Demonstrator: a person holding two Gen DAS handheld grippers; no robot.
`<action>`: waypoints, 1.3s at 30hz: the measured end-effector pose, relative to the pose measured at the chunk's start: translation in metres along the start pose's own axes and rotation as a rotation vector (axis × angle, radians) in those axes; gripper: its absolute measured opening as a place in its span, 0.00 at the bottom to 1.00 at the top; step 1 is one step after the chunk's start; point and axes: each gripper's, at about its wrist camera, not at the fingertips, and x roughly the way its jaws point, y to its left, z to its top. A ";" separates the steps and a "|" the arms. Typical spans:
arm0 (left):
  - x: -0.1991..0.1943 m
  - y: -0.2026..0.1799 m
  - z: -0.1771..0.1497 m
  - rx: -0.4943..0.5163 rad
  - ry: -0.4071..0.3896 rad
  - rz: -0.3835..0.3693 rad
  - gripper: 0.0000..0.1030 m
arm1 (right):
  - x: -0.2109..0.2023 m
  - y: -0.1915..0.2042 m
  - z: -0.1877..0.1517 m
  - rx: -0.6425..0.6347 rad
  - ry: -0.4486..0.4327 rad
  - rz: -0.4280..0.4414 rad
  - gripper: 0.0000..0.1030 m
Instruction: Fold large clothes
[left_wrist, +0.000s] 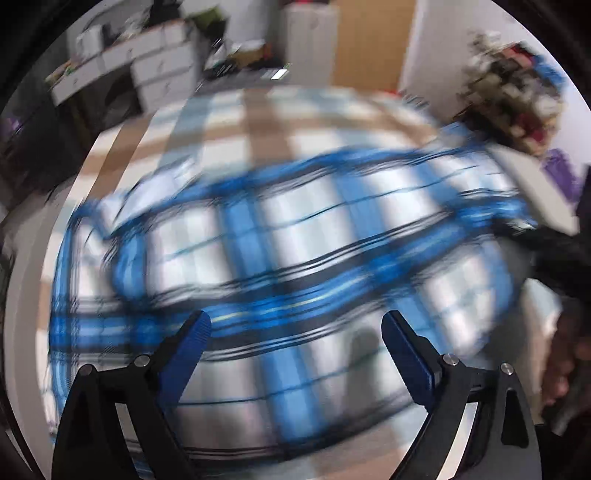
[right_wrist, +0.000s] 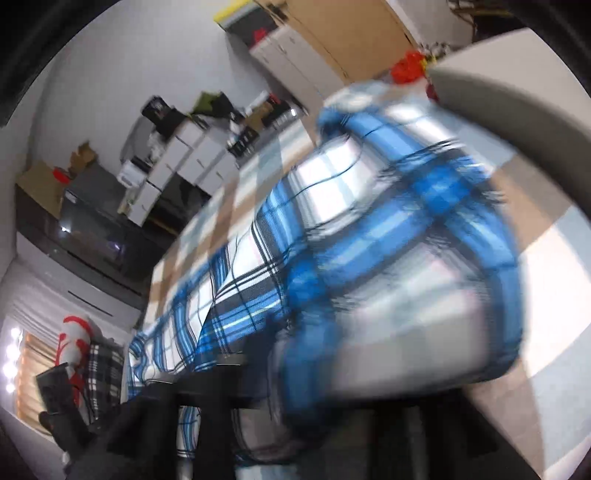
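Blue plaid shirt (left_wrist: 280, 240) lies under left gripper (left_wrist: 295, 328), jaws wide

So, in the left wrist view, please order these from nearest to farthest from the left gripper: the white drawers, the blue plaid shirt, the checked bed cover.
From the left gripper, which is open:
1. Blue plaid shirt, directly under and ahead of the fingers.
2. Checked bed cover, beyond the shirt, centre.
3. White drawers, upper left, at the far wall.
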 end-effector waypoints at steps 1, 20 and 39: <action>-0.003 -0.009 0.001 0.028 -0.019 -0.005 0.89 | -0.003 -0.002 0.001 0.002 -0.001 0.013 0.09; 0.033 -0.008 0.010 -0.076 0.110 -0.125 0.89 | 0.013 -0.030 0.012 0.255 0.057 0.086 0.81; 0.052 -0.053 0.002 0.044 0.178 -0.156 0.93 | -0.043 0.019 0.025 -0.146 -0.167 0.032 0.04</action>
